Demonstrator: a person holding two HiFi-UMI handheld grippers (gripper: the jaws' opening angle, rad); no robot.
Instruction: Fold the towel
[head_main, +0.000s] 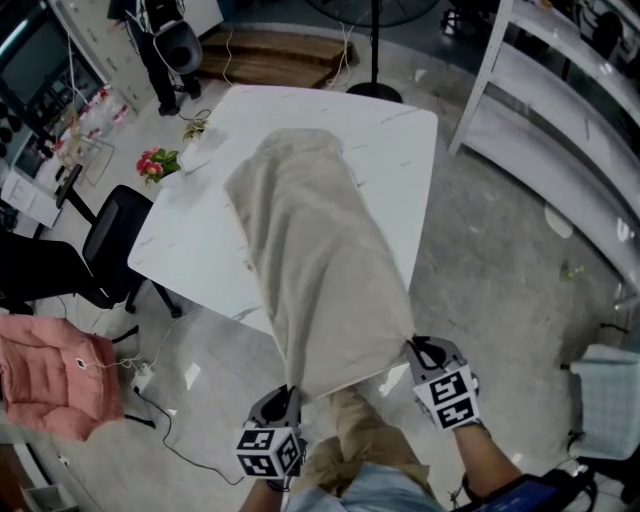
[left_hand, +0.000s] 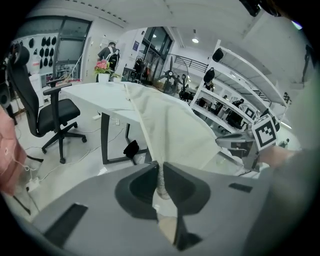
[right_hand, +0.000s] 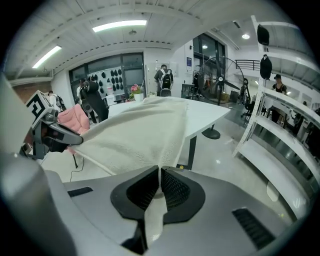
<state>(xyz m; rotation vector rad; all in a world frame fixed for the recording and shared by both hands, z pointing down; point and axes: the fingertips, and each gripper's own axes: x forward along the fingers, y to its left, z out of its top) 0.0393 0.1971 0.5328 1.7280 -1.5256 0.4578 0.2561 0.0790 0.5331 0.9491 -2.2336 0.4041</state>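
Note:
A beige towel (head_main: 315, 260) stretches from the white table (head_main: 400, 140) out past its near edge, its far part lying on the tabletop. My left gripper (head_main: 290, 392) is shut on the towel's near left corner, and my right gripper (head_main: 412, 345) is shut on the near right corner. Both hold the near edge in the air off the table. In the left gripper view the towel (left_hand: 172, 127) runs from the pinched jaws back to the table (left_hand: 95, 95), and the right gripper (left_hand: 235, 142) shows beside it. In the right gripper view the towel (right_hand: 135, 137) fans out from the jaws.
A black office chair (head_main: 115, 245) stands left of the table. Flowers (head_main: 155, 163) sit at the table's far left corner. A pink cushion (head_main: 50, 375) lies low at the left. White shelving (head_main: 560, 110) runs along the right. A fan stand base (head_main: 375, 90) sits beyond the table.

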